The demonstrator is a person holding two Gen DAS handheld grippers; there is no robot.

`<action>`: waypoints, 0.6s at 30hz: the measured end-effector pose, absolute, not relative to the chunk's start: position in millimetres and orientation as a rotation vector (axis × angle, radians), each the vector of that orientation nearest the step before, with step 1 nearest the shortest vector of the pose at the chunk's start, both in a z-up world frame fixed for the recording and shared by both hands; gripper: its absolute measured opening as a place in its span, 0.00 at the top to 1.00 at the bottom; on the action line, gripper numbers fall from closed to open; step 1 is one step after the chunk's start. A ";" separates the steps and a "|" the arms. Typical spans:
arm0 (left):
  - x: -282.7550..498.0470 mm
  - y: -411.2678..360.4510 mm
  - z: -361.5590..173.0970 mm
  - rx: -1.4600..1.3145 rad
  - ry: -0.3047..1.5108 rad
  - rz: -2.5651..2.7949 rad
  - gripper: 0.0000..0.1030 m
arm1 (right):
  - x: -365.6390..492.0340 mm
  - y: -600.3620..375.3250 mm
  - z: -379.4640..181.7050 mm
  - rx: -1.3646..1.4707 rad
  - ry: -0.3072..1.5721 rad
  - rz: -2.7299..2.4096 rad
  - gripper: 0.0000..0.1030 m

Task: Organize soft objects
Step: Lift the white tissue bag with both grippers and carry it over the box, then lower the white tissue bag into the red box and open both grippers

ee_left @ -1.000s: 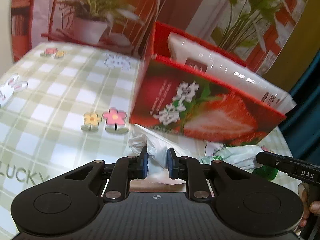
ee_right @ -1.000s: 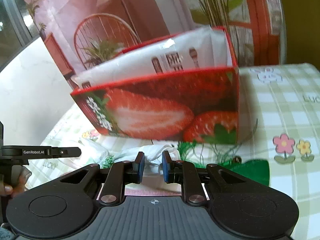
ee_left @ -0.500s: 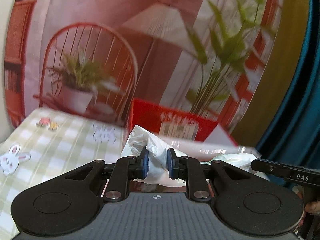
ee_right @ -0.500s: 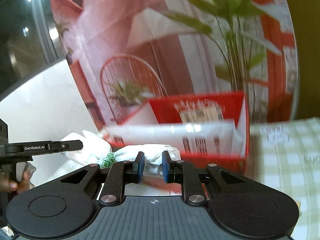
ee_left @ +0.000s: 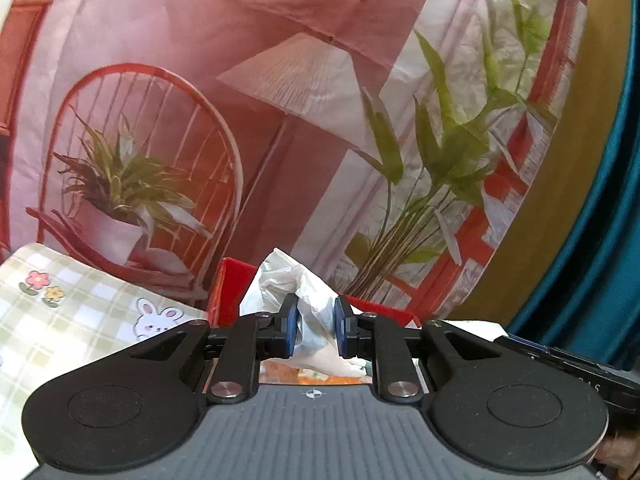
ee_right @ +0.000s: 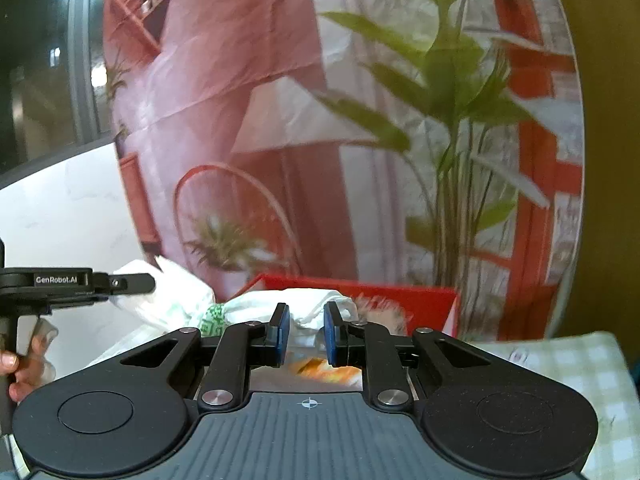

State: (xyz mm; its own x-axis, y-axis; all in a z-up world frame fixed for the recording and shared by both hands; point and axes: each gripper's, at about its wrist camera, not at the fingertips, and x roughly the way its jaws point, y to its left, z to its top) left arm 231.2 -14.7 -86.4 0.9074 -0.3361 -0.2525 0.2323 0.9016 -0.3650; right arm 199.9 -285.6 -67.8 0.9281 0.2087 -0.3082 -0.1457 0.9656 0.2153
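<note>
Red box [ee_left: 234,292] stands on the checked tablecloth [ee_left: 60,320]; its contents are hidden. Held above its rim, the white plastic bag [ee_left: 312,312] is clamped at one end by the left gripper [ee_left: 314,330] and at the other by the right gripper [ee_right: 306,330]. Only the right wrist view shows the bag's green print [ee_right: 212,314].
</note>
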 end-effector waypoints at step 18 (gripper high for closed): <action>268.9 -27.6 -105.4 -0.200 0.454 -0.301 0.49 | 246.4 -290.0 -113.8 0.182 0.497 0.032 0.72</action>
State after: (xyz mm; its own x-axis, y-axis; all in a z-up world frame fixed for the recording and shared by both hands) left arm 268.9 -27.6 -105.4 0.8558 -0.3286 -0.3996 0.2402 0.9364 -0.2557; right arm 246.4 -290.0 -113.8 0.8790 0.0743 -0.4709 0.0139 0.9834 0.1809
